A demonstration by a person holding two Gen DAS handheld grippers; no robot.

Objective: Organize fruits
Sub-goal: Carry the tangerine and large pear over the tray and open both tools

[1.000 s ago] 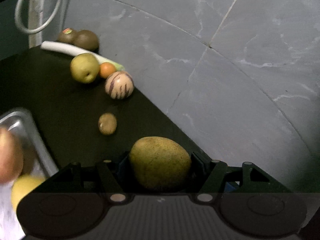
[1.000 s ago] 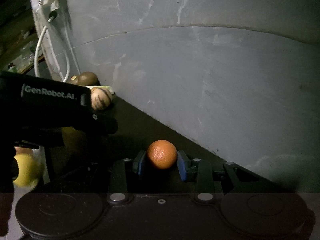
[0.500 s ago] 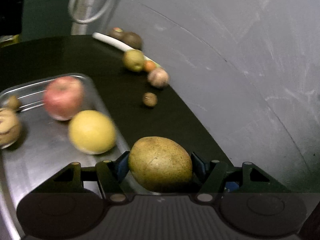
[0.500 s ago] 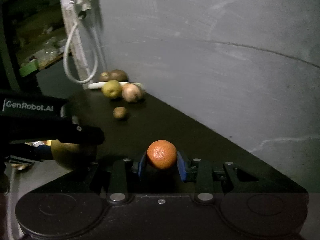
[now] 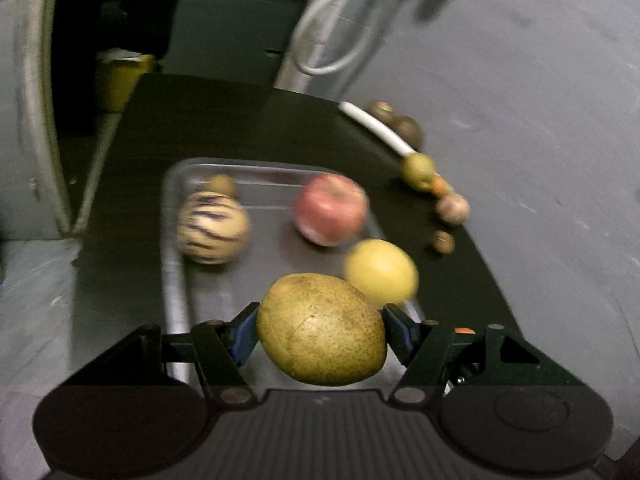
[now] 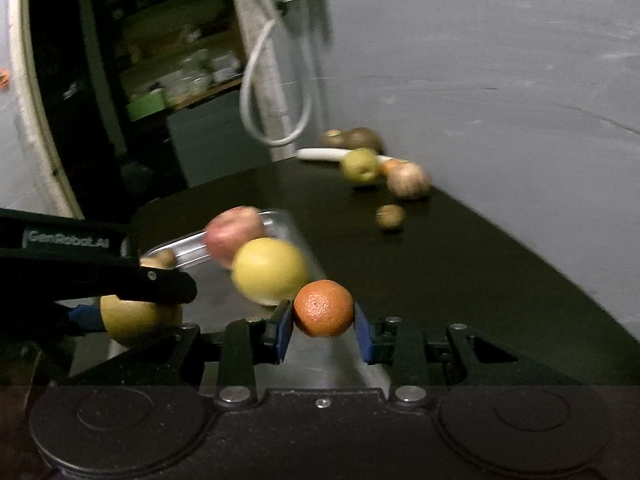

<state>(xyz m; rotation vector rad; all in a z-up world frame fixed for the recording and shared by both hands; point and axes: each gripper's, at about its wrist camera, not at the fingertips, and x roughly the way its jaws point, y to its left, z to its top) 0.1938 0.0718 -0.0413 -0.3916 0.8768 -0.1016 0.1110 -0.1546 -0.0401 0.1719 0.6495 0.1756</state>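
Blurring tray fruits (image 5: 330, 209); pear (image 5: 321, 330) hiding tray (image 5: 173, 280) near edge.

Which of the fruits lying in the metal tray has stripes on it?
The pale round melon at the left side of the tray: it bears dark purple streaks. The red apple and the yellow fruit beside it are plain.

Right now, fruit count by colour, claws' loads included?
Orange: 2
Red: 1
Yellow: 1
Pear, green-yellow: 2
Pale, melon-like: 2
Brown: 4
Total: 12
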